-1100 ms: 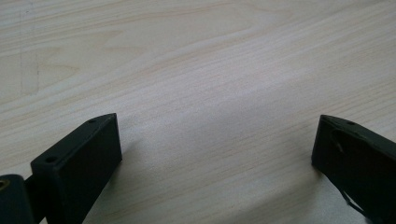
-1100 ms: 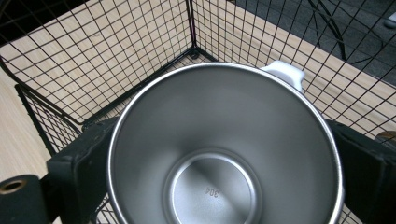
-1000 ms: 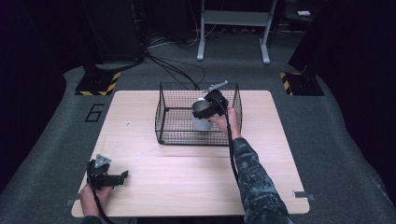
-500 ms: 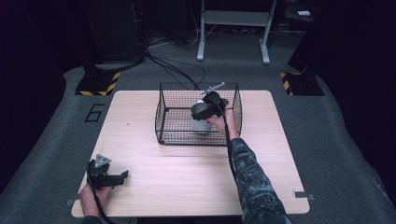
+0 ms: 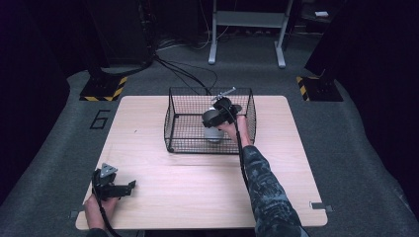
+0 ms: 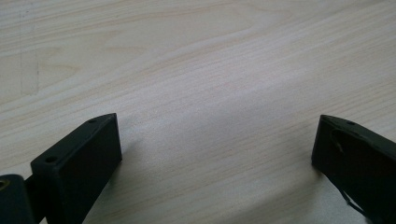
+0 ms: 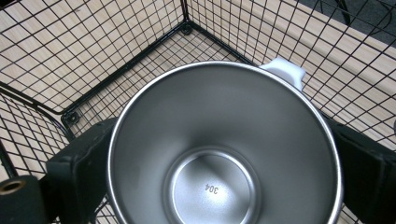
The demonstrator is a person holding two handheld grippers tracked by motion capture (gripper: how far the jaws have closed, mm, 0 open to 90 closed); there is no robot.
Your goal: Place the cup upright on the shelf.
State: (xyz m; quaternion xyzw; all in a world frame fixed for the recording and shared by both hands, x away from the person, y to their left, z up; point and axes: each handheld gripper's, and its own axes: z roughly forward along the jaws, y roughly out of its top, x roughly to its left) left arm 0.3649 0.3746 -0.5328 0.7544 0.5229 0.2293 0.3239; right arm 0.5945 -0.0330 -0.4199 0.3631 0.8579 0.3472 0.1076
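A steel mug (image 7: 219,140) with a white handle (image 7: 285,70) sits between the jaws of my right gripper (image 7: 224,170), which press on both of its sides. I look straight down into its empty inside. From the high view the right gripper (image 5: 217,116) holds the mug (image 5: 213,133) upright inside a black wire basket (image 5: 170,121), right of the basket's middle. Whether the mug touches the basket floor I cannot tell. My left gripper (image 5: 112,186) rests at the table's near left corner, and its jaws (image 6: 217,144) stand wide apart over bare wood.
The basket wall (image 7: 93,56) surrounds the mug closely on the far and right sides. The light wooden table (image 5: 197,192) spreads between the basket and the near edge. Stands, cables and hazard-striped feet lie on the dark floor beyond.
My right gripper has sunk a little lower and nearer inside the basket with the mug in it. The left gripper has stayed where it was.
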